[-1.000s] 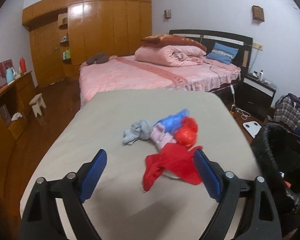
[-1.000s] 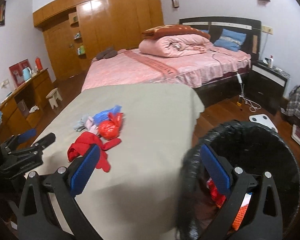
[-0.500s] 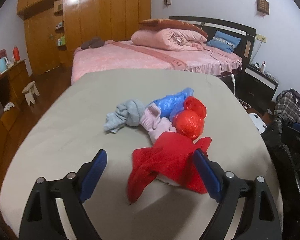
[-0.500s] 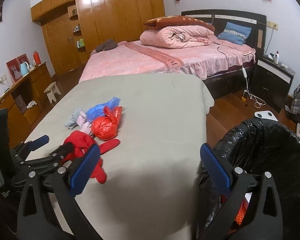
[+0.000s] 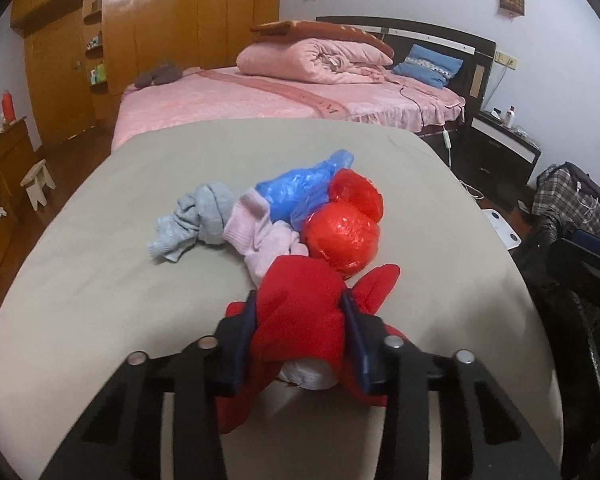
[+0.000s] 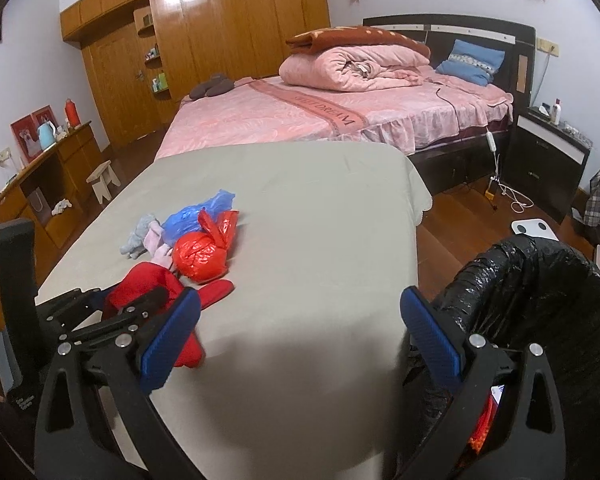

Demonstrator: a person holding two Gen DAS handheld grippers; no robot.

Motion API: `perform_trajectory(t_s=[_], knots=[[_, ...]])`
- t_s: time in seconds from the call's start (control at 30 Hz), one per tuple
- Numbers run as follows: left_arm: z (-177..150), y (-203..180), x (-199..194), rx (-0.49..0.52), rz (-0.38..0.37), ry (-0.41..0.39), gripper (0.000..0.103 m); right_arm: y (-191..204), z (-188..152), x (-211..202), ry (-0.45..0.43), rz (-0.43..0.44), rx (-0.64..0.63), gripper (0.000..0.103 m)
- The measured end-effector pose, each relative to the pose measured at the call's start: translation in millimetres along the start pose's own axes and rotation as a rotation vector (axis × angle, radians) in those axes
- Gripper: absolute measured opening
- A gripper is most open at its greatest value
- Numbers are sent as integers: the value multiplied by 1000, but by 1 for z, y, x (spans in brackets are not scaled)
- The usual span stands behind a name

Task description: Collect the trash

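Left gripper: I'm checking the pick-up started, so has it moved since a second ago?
Yes. The left gripper moved forward over the table and shut on the red cloth.

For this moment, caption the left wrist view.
Left tool shut on red cloth beside bagged trash on the grey table.

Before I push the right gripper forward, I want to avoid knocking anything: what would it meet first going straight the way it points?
Probably nothing soon: the open right gripper points over bare grey table cover. The red plastic bag lies left of that line, the black-lined trash bin right. Depth is uncertain.
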State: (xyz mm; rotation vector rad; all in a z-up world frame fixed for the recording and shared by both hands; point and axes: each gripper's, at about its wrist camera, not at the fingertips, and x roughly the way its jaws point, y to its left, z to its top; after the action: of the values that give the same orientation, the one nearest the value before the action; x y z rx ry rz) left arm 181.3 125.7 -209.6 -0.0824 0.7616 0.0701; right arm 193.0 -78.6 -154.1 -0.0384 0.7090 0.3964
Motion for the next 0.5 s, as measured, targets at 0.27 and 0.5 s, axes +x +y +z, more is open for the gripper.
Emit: perform_trajectory(t_s=[0.27, 0.5], knots=[[-2, 4, -21, -41, 20, -29, 37, -1, 2, -5, -17, -2, 4, 97], [2, 12, -38, -56, 14, -54, 38, 3, 2, -9, -21, 6, 1, 97]])
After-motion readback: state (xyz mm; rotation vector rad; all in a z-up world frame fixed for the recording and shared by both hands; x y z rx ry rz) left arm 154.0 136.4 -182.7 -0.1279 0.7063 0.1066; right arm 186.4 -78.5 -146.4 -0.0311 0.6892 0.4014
